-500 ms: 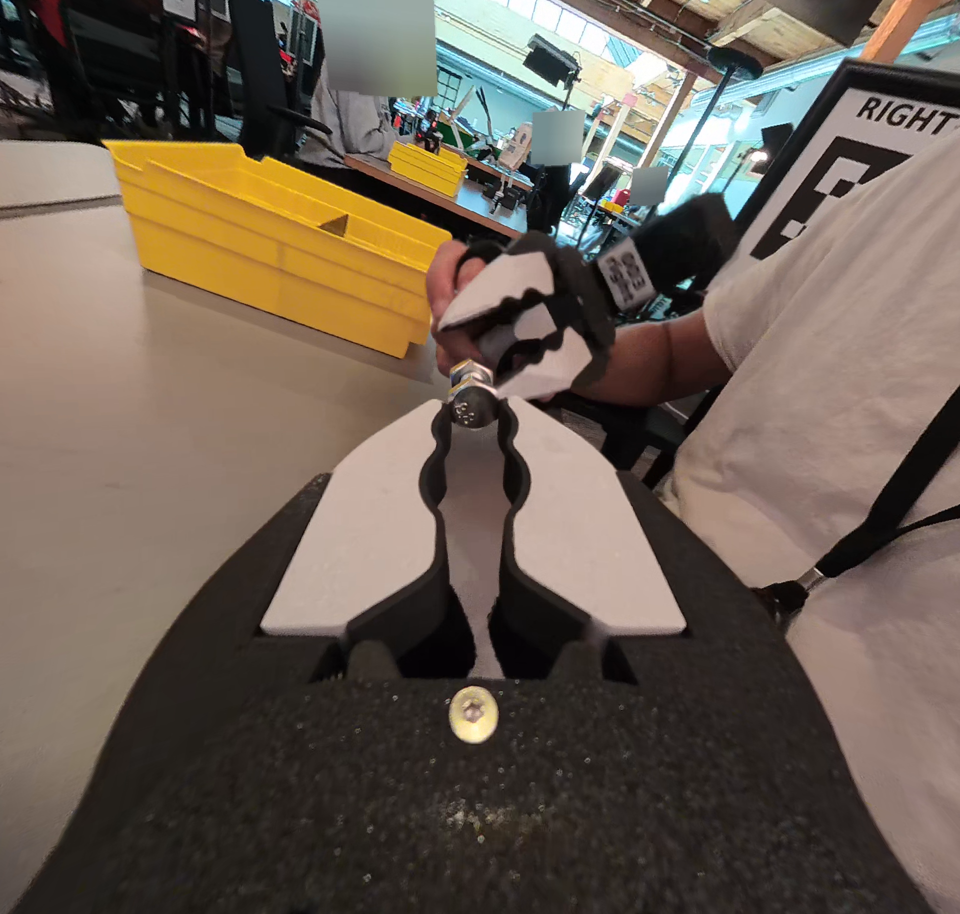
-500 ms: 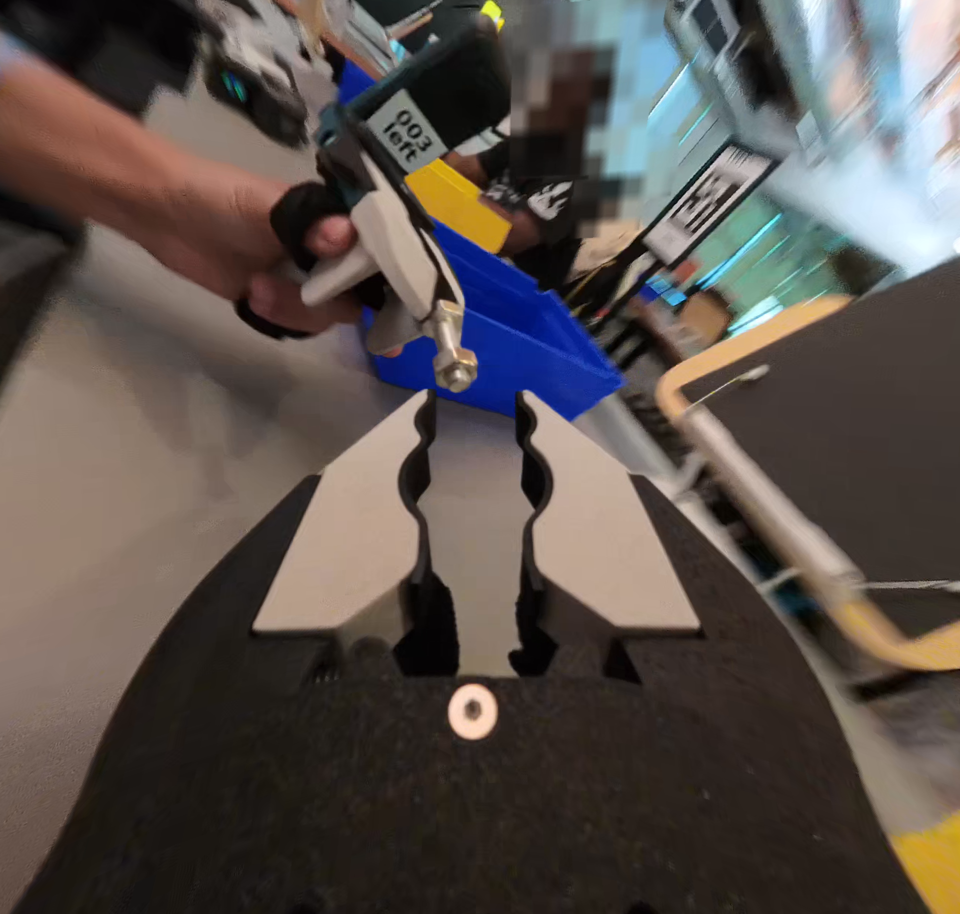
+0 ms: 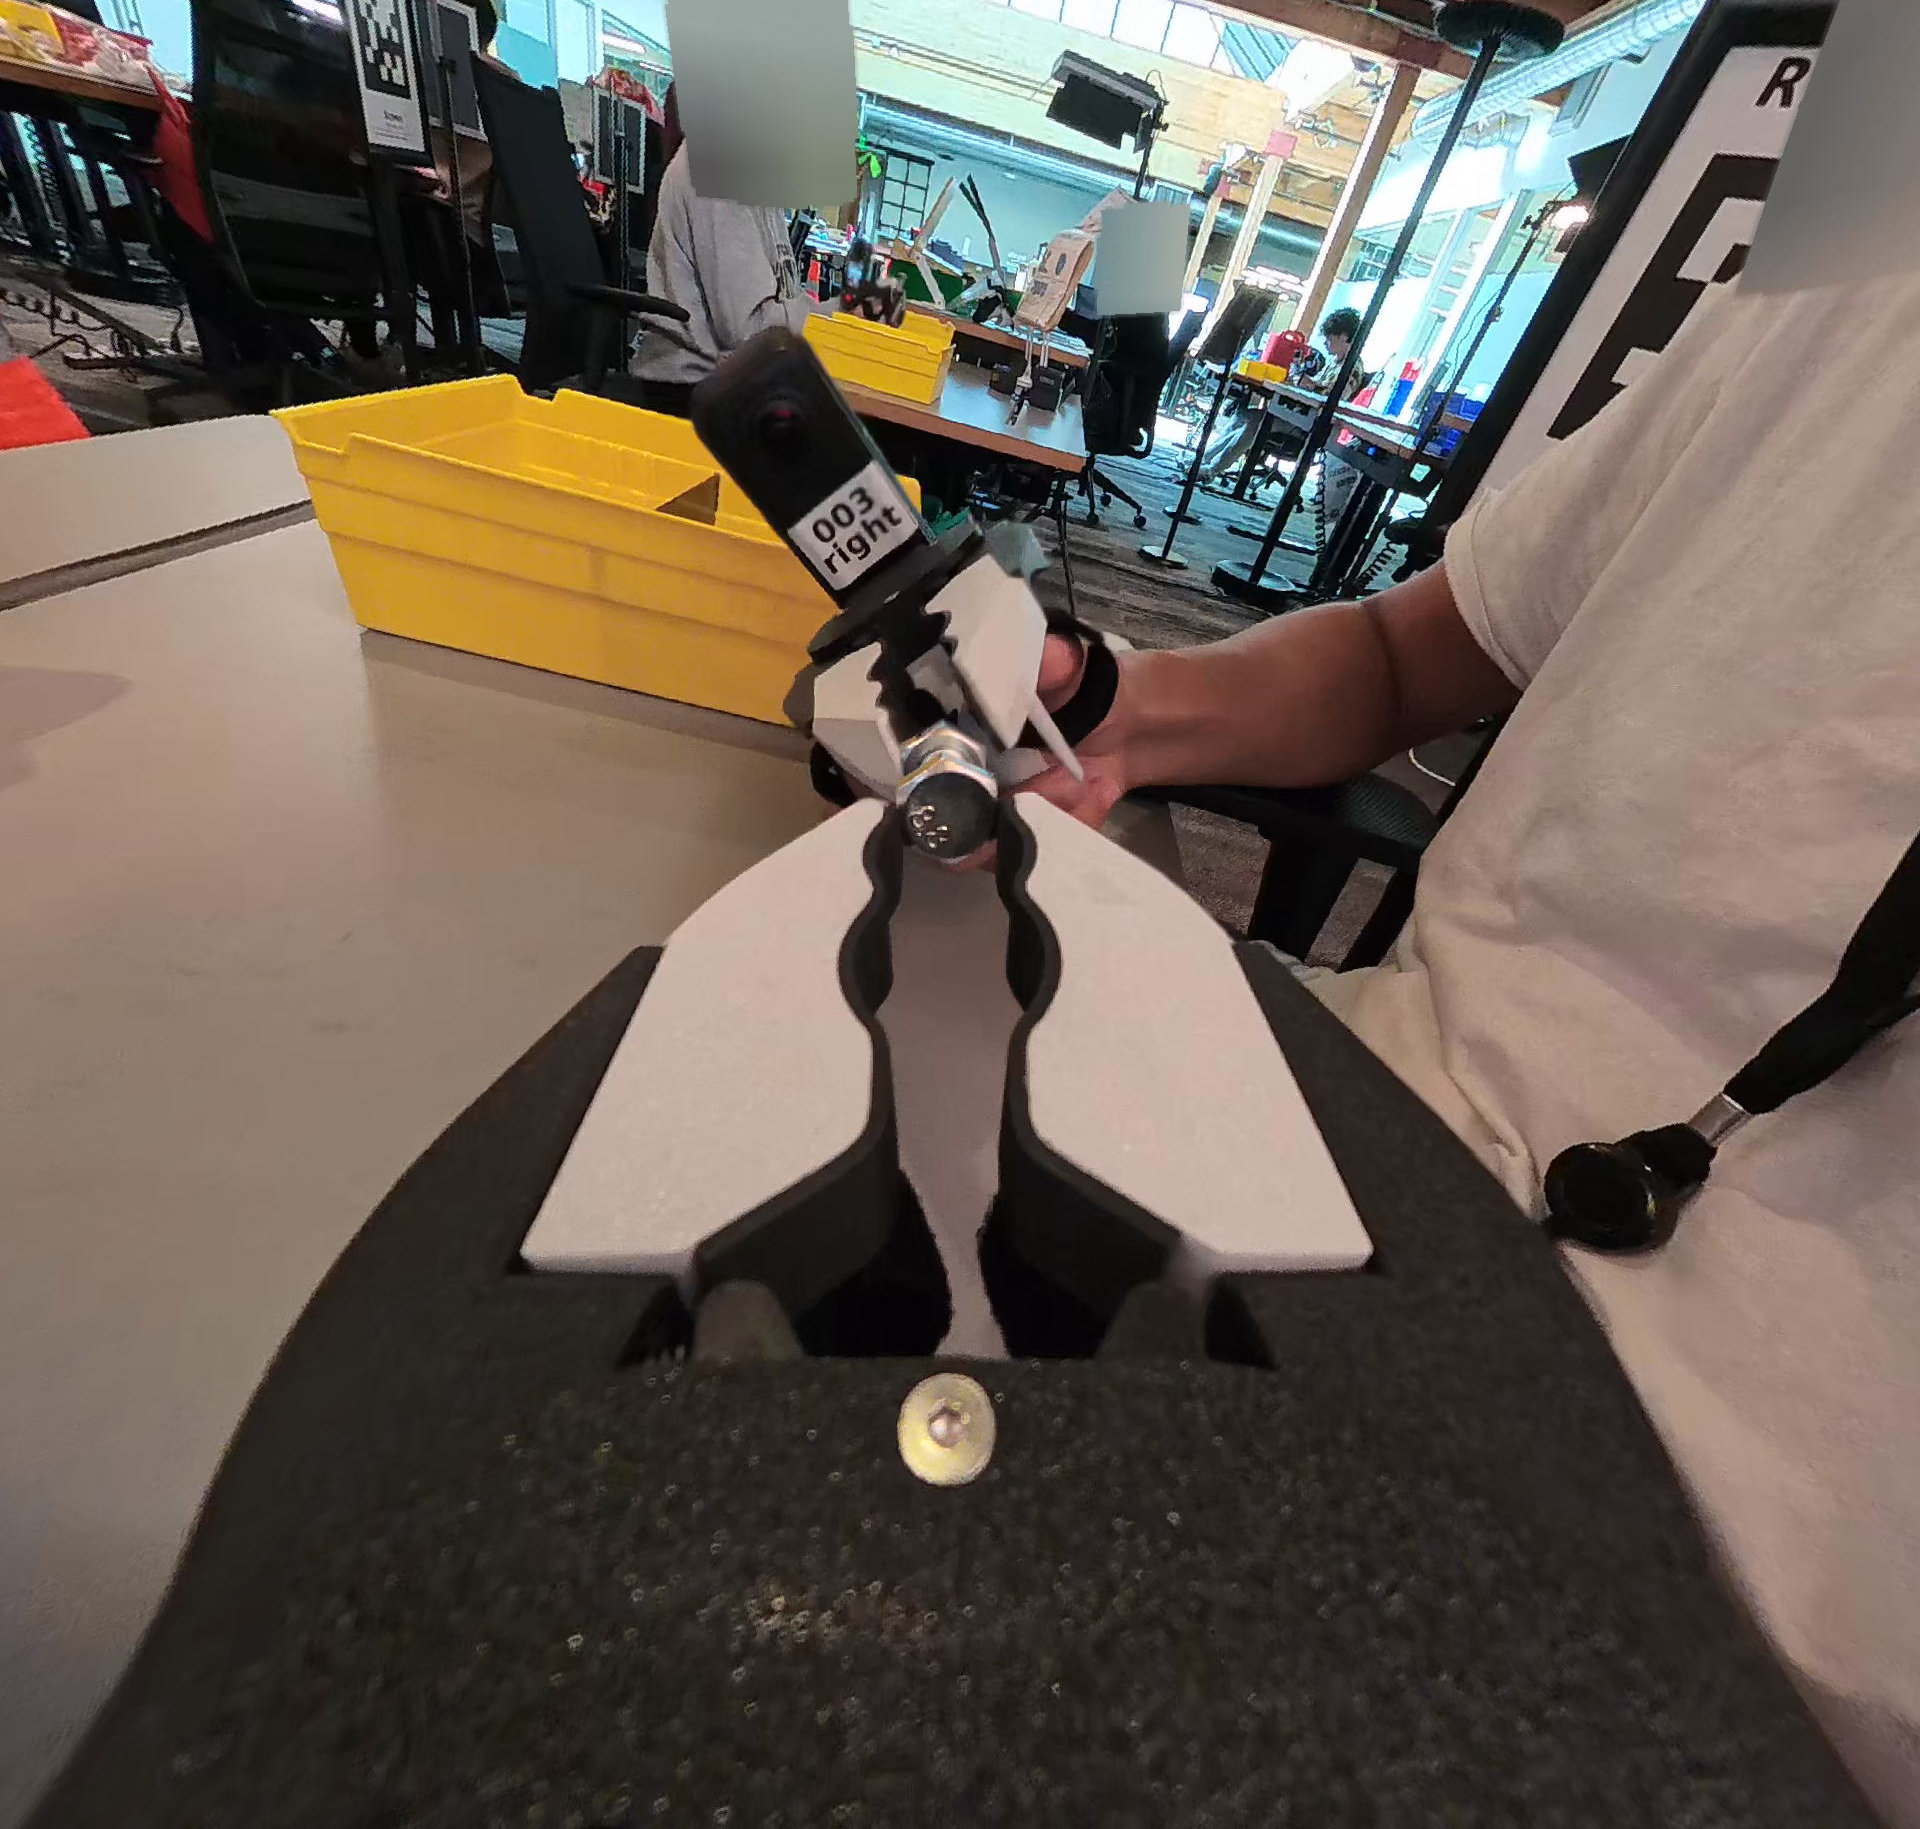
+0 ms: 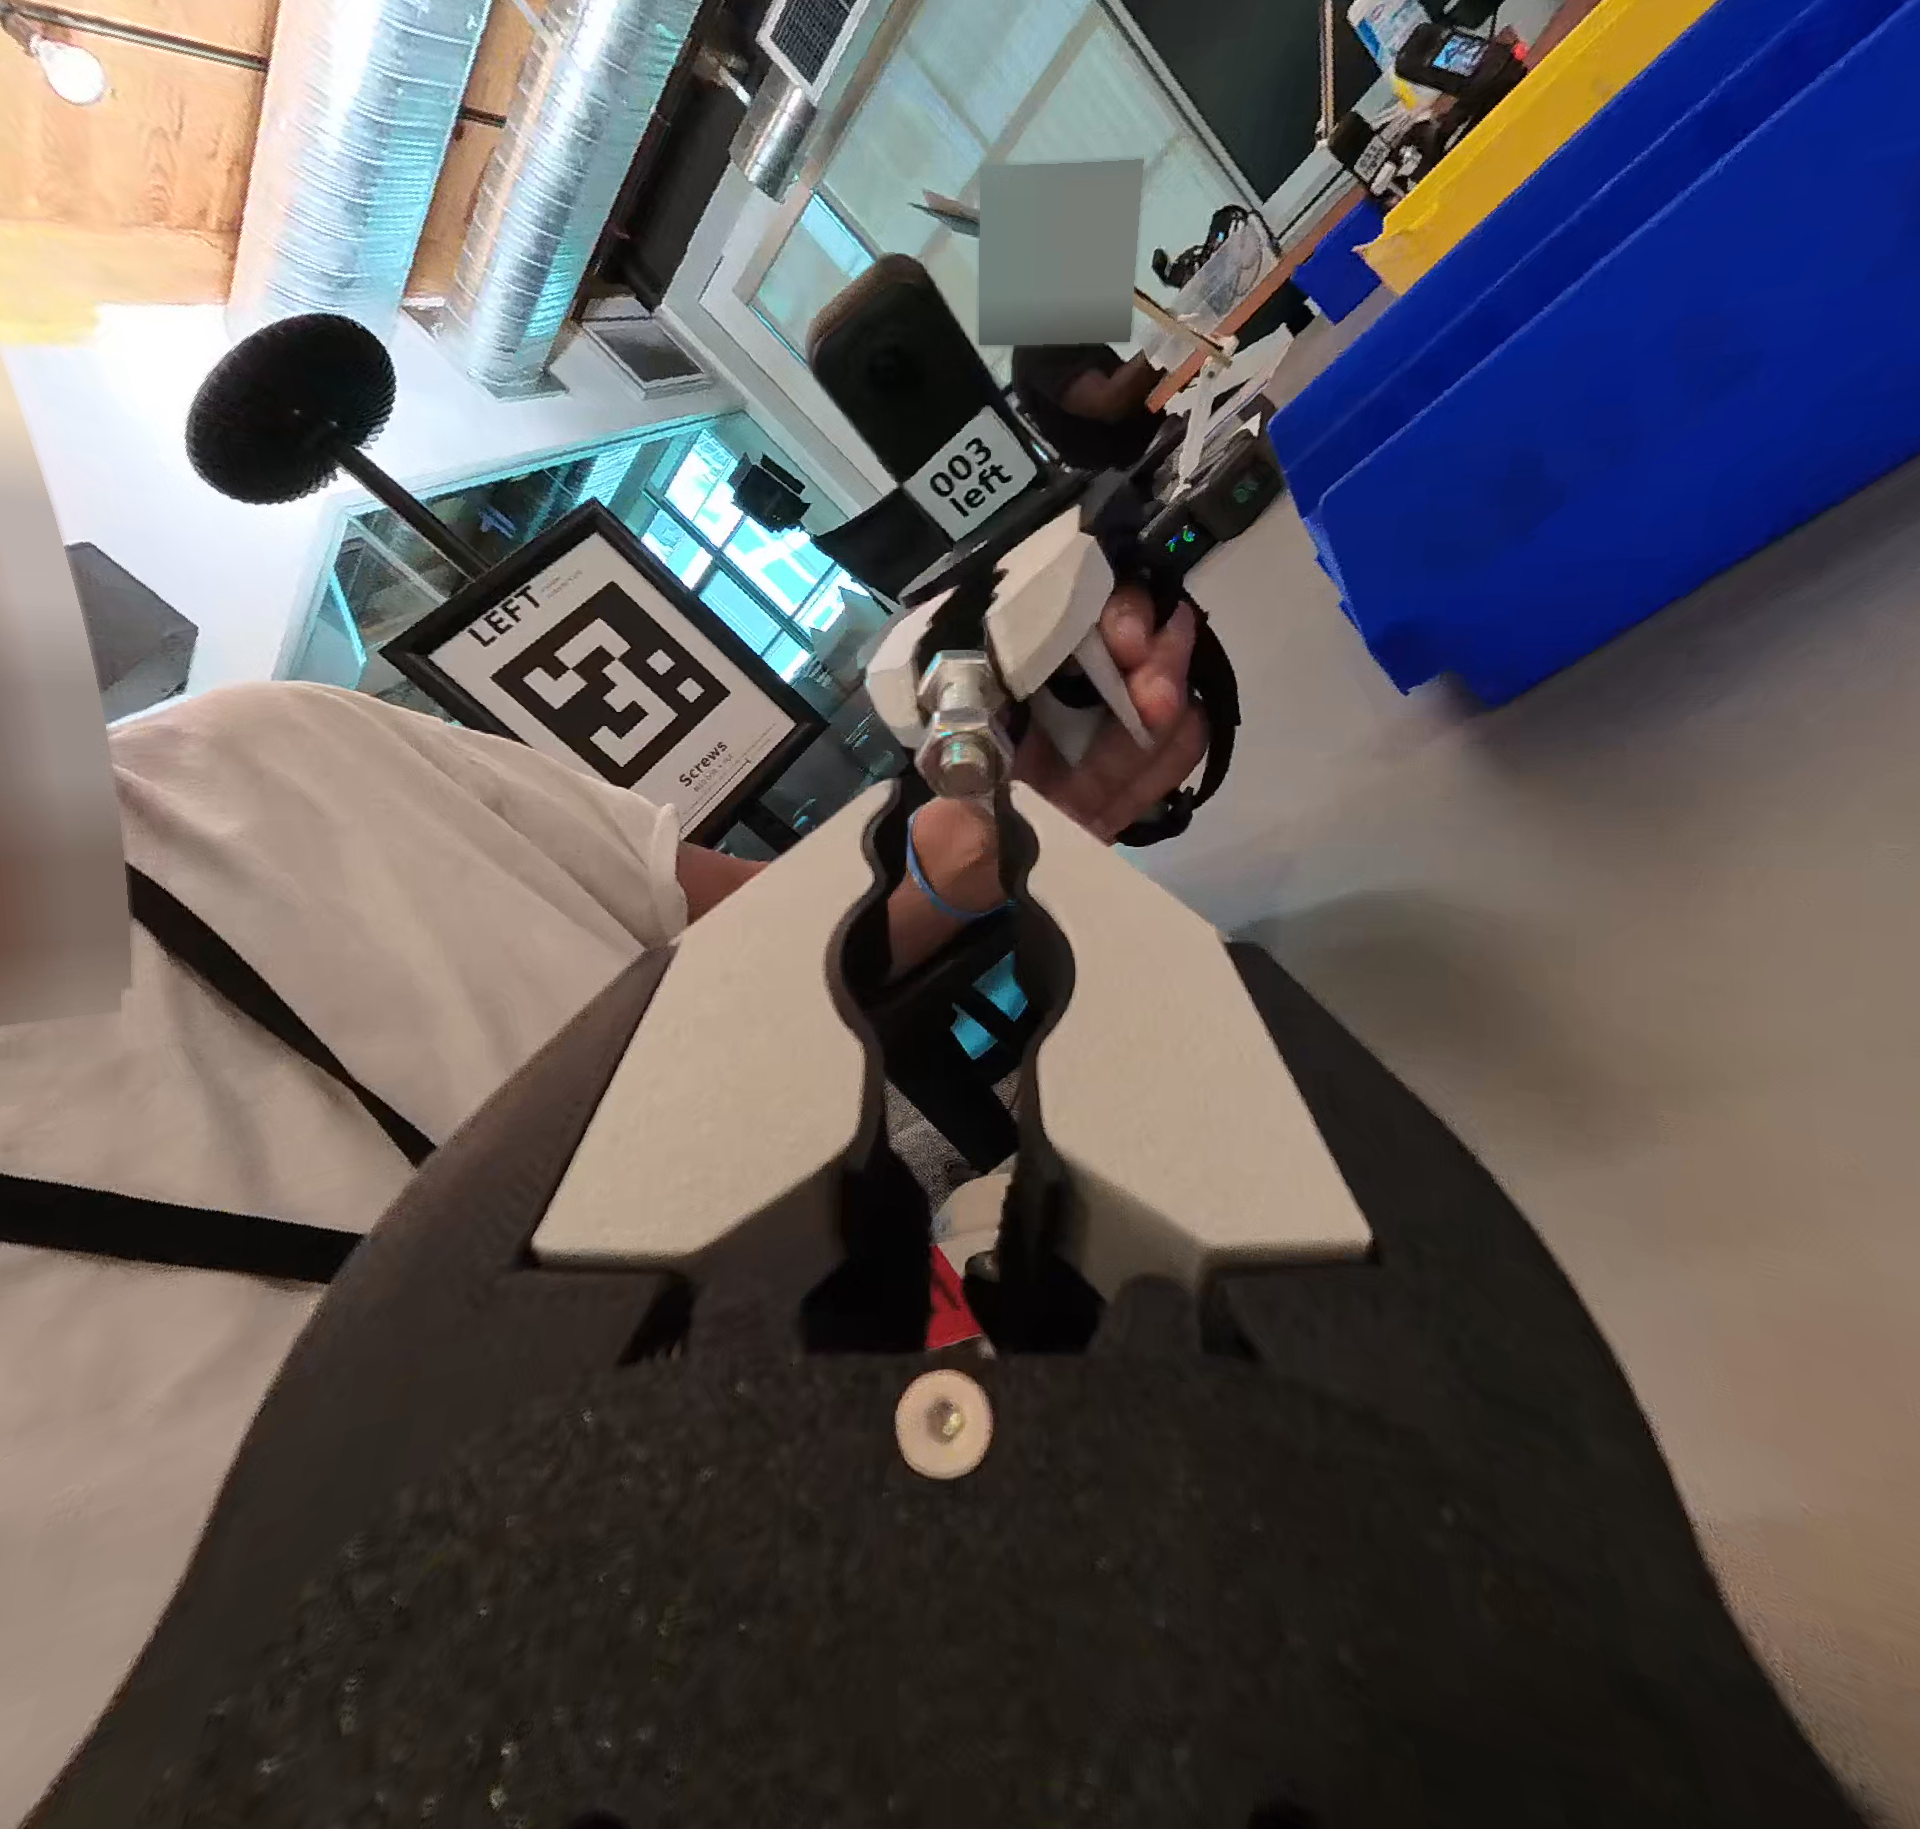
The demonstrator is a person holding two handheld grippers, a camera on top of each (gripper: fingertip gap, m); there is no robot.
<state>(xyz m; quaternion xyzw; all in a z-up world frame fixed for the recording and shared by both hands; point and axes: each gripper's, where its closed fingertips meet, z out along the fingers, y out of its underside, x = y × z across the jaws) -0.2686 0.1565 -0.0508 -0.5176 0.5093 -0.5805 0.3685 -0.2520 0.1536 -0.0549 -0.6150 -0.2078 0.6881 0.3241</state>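
My left gripper [image 3: 945,811] is shut on the dark head of a steel bolt [image 3: 935,829] and holds it in the air above the grey table [image 3: 260,896]. The bolt's shank points away from it, with a silver hex nut [image 3: 940,753] threaded on. My right gripper [image 3: 925,730] meets it head-on from the far side. In the right wrist view my right gripper [image 4: 954,805] has its tips closed on the nut [image 4: 961,745], and the left gripper [image 4: 951,667] grips the bolt head just behind. The right wrist view is rolled steeply sideways.
A yellow bin [image 3: 540,532] stands on the table behind the grippers. Blue bins [image 4: 1610,429] lie to the right in the right wrist view. The person's white shirt [image 3: 1662,844] is close on the right, and a framed marker sign [image 4: 603,678] stands behind. Less than 4 cm separates the two grippers' tips.
My right gripper's jaws, wide open just short of the bolt's end, have moved in and closed on the nut, and the gripper has rolled. My left gripper keeps its hold on the bolt head.
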